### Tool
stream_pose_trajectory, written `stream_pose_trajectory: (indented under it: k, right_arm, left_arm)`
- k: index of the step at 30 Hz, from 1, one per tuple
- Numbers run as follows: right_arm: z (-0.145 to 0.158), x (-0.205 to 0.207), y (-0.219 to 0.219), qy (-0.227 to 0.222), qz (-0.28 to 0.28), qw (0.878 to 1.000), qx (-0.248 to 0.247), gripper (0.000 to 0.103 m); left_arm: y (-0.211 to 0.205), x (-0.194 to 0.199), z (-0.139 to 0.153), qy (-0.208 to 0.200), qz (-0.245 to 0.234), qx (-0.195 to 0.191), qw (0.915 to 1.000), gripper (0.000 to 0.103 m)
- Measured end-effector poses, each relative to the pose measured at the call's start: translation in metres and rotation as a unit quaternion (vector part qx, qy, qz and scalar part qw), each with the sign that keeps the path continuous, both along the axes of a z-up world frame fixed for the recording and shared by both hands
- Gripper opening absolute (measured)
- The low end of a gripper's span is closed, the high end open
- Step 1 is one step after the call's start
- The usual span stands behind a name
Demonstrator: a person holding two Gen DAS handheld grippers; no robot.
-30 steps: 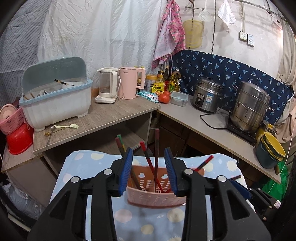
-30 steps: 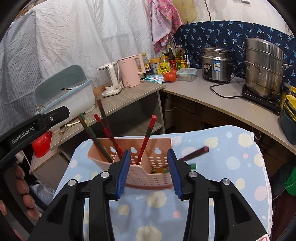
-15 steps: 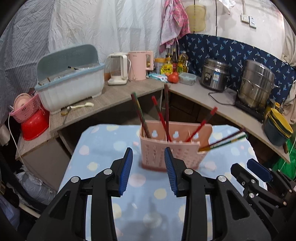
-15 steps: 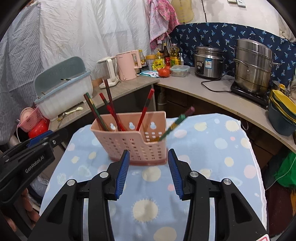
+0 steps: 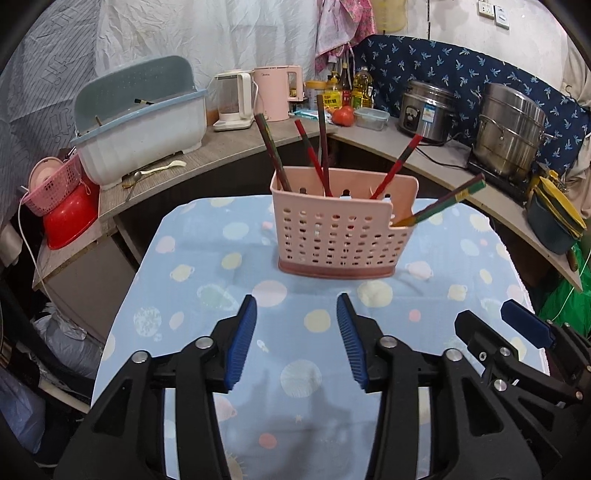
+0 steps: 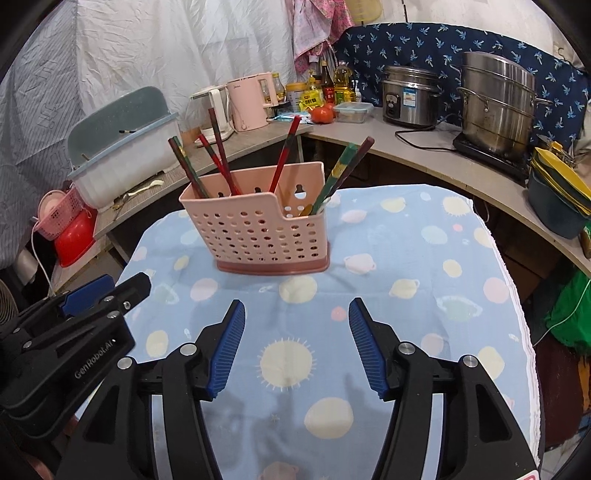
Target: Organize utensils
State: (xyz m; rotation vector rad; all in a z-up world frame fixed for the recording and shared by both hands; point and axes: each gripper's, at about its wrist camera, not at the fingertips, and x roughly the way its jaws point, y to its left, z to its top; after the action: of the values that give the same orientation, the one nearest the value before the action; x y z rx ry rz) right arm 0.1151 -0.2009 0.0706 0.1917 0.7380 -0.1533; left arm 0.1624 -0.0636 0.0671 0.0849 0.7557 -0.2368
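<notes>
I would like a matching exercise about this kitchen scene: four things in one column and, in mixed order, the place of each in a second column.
Things:
1. pink utensil holder
2. white spoon
3. tomato
4. red basin

Places:
A. on the counter, beside a clear food box
B. under a pink basket, on the low shelf
C. on the blue dotted cloth
D. on the counter, in front of the dish-drainer box

Pairs: 1-C, 2-D, 3-A, 4-B

White sheet wall (image 5: 184, 33), curved grey counter (image 5: 436, 155), blue patterned backsplash (image 5: 443, 62)
</notes>
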Motion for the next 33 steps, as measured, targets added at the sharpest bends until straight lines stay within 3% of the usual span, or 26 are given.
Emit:
stream_pose_trajectory:
  k: [4, 7, 14, 17, 23, 33]
  right_arm:
    - [-0.005, -0.006, 0.007, 0.006, -0.004, 1.0, -0.021, 0.063]
    - [-0.008, -0.009, 0.008, 0.011, -0.008, 0.999, -0.03, 0.066]
    - [-0.016, -0.013, -0.002, 0.026, -0.023, 0.999, 0.004, 0.078]
    - [-0.021, -0.012, -0.004, 0.036, -0.028, 0.999, 0.009, 0.084]
    - [-0.02, -0.014, 0.001, 0.036, -0.03, 0.999, -0.024, 0.084]
    - [-0.019, -0.014, 0.004, 0.037, -0.027, 0.999, -0.026, 0.085]
  left_arm:
    - [-0.001, -0.007, -0.007, 0.0, 0.004, 0.012, 0.9999, 0.052]
    - [0.001, -0.01, -0.011, 0.001, 0.021, 0.02, 0.9996, 0.065]
    - [0.008, -0.012, -0.022, 0.01, 0.045, 0.027, 0.9986, 0.084]
    - [0.01, -0.011, -0.025, 0.013, 0.047, 0.031, 0.9983, 0.087]
    - [0.008, -0.012, -0.028, 0.016, 0.047, 0.041, 0.998, 0.088]
    - [0.011, -0.011, -0.031, 0.023, 0.052, 0.044, 0.9974, 0.089]
